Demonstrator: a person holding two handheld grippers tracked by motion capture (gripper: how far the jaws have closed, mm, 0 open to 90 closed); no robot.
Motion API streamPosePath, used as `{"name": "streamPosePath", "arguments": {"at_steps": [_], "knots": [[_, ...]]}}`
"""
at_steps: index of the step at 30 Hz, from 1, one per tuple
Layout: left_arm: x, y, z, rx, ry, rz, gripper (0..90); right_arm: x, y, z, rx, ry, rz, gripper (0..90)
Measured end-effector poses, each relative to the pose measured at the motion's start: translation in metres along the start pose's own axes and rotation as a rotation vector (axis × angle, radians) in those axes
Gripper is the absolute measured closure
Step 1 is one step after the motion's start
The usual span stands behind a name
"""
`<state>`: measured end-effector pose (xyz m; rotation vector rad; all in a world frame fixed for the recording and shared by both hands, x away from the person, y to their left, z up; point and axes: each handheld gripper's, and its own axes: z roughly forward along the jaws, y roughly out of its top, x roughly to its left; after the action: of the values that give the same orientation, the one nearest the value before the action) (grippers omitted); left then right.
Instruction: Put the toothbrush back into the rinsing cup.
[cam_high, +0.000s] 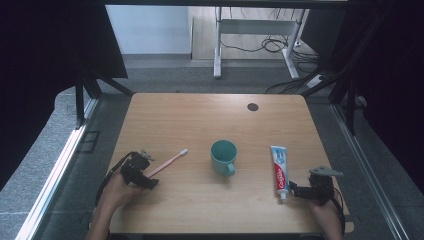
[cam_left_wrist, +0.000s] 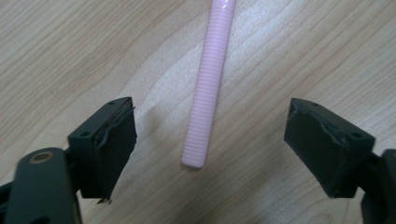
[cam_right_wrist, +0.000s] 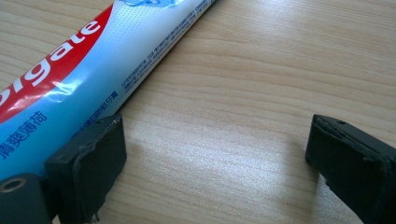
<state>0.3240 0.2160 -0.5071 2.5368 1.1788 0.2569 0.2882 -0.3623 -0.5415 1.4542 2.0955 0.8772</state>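
A pink toothbrush lies slanted on the wooden table, bristles toward the teal mug. My left gripper is open at the handle's near end; the ribbed pink handle lies between the wide-apart jaws, untouched. A toothpaste tube lies right of the mug, cap toward me. My right gripper stands open just right of the tube's cap end; the tube lies beside the left jaw's outer side, with bare wood between the jaws.
A small dark round cap sits in the table's far right area. Dark curtains flank both sides. A white desk frame with cables stands on the floor beyond the table.
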Motion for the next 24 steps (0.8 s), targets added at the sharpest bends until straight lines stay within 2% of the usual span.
{"name": "streamPosePath", "arguments": {"at_steps": [14,22,24], "knots": [[0.005,0.023,0.003,0.049,-0.031,0.026,28.1,0.0,0.0,0.0,0.001,-0.001,0.0,4.6],[0.01,0.043,0.005,0.12,-0.039,0.079,37.8,0.0,0.0,0.0,0.001,0.0,-0.001,4.6],[0.01,0.044,0.005,0.124,-0.039,0.081,40.4,0.0,0.0,0.0,0.001,0.0,-0.001,4.6]]}}
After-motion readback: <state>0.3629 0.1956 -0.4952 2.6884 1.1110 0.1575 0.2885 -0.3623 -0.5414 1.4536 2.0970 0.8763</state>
